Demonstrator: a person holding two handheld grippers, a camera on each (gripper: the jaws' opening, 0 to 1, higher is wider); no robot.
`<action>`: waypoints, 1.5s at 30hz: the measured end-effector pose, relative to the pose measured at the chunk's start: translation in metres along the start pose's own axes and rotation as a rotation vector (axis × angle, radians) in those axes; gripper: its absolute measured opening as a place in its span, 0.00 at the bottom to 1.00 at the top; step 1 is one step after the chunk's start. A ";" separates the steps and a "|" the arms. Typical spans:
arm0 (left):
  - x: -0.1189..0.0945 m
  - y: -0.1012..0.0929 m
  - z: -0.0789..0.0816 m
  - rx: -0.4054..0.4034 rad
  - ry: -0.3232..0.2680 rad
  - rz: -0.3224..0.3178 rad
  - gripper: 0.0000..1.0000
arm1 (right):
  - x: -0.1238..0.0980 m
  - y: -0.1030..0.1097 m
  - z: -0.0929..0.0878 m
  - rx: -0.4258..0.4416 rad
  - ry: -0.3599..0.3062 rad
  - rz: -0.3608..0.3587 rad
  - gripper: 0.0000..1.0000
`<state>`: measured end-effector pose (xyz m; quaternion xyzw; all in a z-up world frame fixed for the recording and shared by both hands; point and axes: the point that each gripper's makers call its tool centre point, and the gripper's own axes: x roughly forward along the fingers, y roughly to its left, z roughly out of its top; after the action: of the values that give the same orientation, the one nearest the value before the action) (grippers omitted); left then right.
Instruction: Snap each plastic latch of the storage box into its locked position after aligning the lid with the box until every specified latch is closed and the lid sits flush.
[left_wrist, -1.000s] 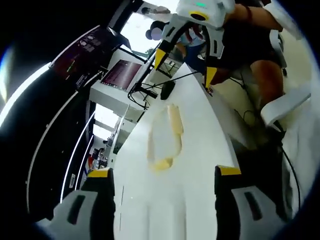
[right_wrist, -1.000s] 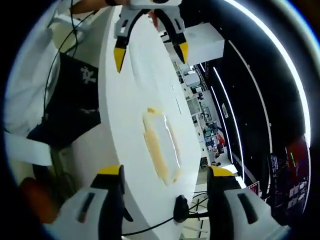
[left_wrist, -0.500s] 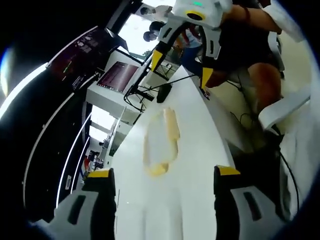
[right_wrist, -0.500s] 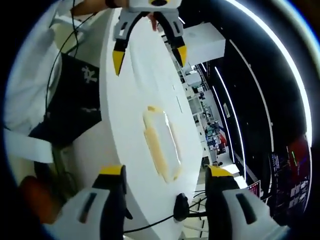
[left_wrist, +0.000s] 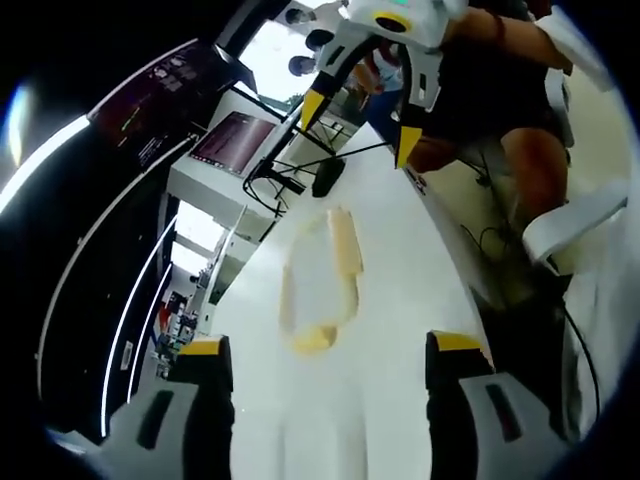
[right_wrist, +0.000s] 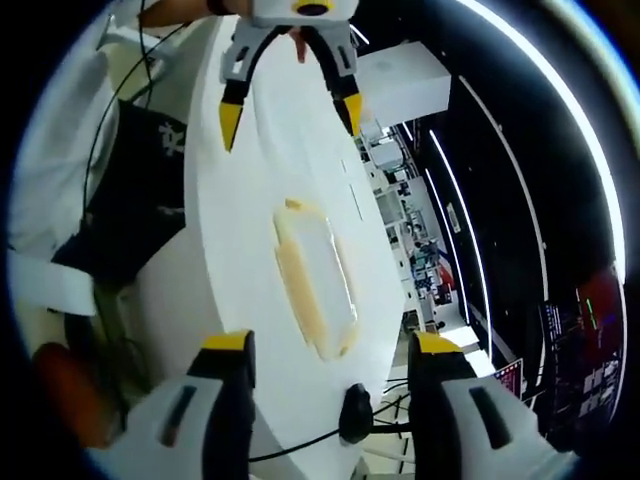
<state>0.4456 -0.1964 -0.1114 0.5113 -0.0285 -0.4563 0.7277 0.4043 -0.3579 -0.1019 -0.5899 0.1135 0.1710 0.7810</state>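
A clear storage box (left_wrist: 318, 282) with pale yellow latches lies flat on a long white table (left_wrist: 380, 400), about midway between the two grippers, which face each other from opposite ends. The left gripper (left_wrist: 316, 352) hovers above the table with its yellow-tipped jaws spread wide and nothing between them. The right gripper (right_wrist: 328, 352) does the same from the other side, jaws wide and empty, well apart from the box. Judging by this, the work has barely begun: neither tool touches a latch, and the overexposed white surface makes it impossible to tell whether the lid sits flush or any latch is snapped down.

The table is bare apart from a black computer mouse (right_wrist: 353, 414) with its cable near one end. Beyond it stand a laptop (left_wrist: 238, 142) and a dark monitor (left_wrist: 165, 95). The person sits at the table's side in dark clothing. The room is dim, with long bright light strips (right_wrist: 540, 110) overhead.
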 end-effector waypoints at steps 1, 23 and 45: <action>0.000 0.000 0.000 0.000 0.001 -0.001 0.78 | 0.000 -0.001 -0.001 0.004 0.004 -0.002 0.60; 0.019 0.021 -0.013 -0.055 0.029 0.011 0.78 | 0.025 -0.010 -0.013 0.012 0.020 0.031 0.58; 0.042 0.030 -0.022 -0.097 0.048 -0.012 0.77 | 0.054 -0.019 -0.030 0.016 0.057 0.075 0.57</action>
<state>0.4999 -0.2079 -0.1166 0.4864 0.0143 -0.4493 0.7492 0.4622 -0.3844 -0.1140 -0.5836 0.1593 0.1825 0.7751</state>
